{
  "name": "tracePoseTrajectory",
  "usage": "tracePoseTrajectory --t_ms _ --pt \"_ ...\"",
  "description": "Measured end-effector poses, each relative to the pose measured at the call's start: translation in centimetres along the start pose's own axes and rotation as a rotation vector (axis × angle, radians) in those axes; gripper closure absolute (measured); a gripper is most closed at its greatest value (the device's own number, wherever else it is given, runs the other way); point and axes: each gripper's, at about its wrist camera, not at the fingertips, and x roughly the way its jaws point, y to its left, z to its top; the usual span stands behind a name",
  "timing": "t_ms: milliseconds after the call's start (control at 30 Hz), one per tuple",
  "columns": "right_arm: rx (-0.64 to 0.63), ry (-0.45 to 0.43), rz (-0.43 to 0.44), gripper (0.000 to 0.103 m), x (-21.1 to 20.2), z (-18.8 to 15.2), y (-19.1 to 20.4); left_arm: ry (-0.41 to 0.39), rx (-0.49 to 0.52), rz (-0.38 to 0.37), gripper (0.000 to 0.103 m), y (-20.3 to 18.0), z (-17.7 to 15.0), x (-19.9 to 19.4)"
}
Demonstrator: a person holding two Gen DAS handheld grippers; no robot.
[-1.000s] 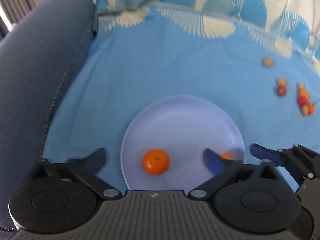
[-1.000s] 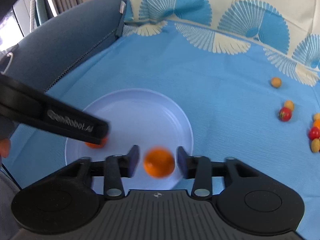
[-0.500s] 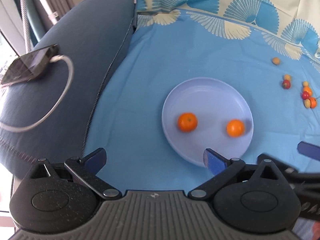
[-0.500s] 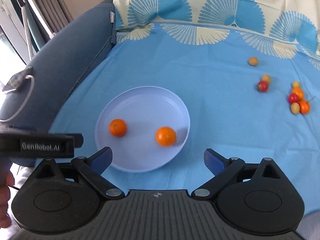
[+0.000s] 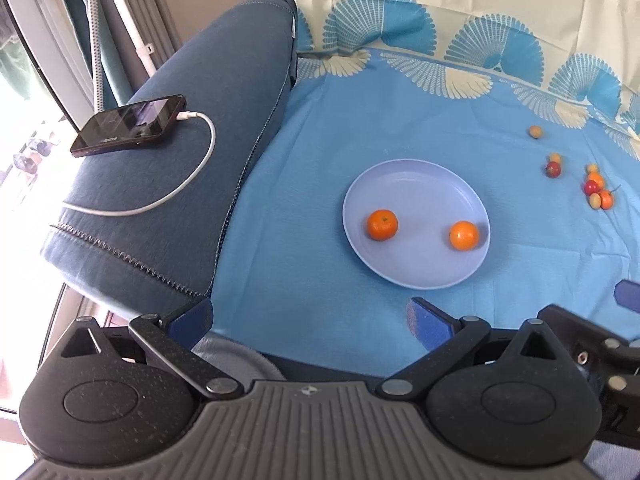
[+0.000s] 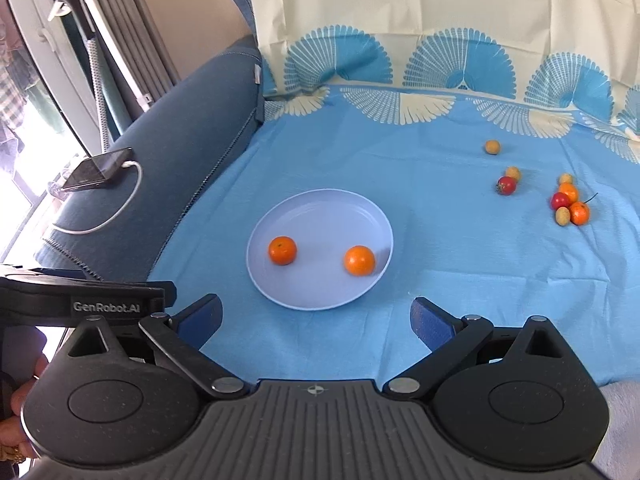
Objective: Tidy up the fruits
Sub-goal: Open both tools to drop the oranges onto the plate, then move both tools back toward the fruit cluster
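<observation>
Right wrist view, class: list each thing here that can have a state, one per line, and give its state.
Right gripper: open, nothing between the fingers; it has just been opening.
Left gripper: open, holding nothing.
Plate: on the blue cloth, holding two oranges, set apart.
Small fruits: loose on the cloth, off the plate.
Phone: on the sofa arm, white cable plugged in.
</observation>
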Motion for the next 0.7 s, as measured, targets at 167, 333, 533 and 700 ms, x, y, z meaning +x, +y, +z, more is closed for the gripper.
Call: tracePoseTrajectory --t_ms 167,333,533,700 --pt "0.002 -0.034 0.0 0.003 -2.1 -0.8 0.3 -0.014 0.009 0.009 0.0 -0.2 -1.2 -1.2" --pt "0.003 -0.055 0.003 0.003 -3.5 -1.5 0.5 -0.033 0.013 0.003 0.0 -0.4 -1.7 -2.4" --pt "0.003 -0.071 0.009 0.003 -4.4 -1.8 0.7 -0.05 0.012 0.004 0.0 -0.2 -2.0 -3.3" --pt "-0.004 -0.078 0.016 0.003 -4.7 -2.0 0.8 -0.06 0.013 0.004 0.0 -0.2 -2.0 -3.8"
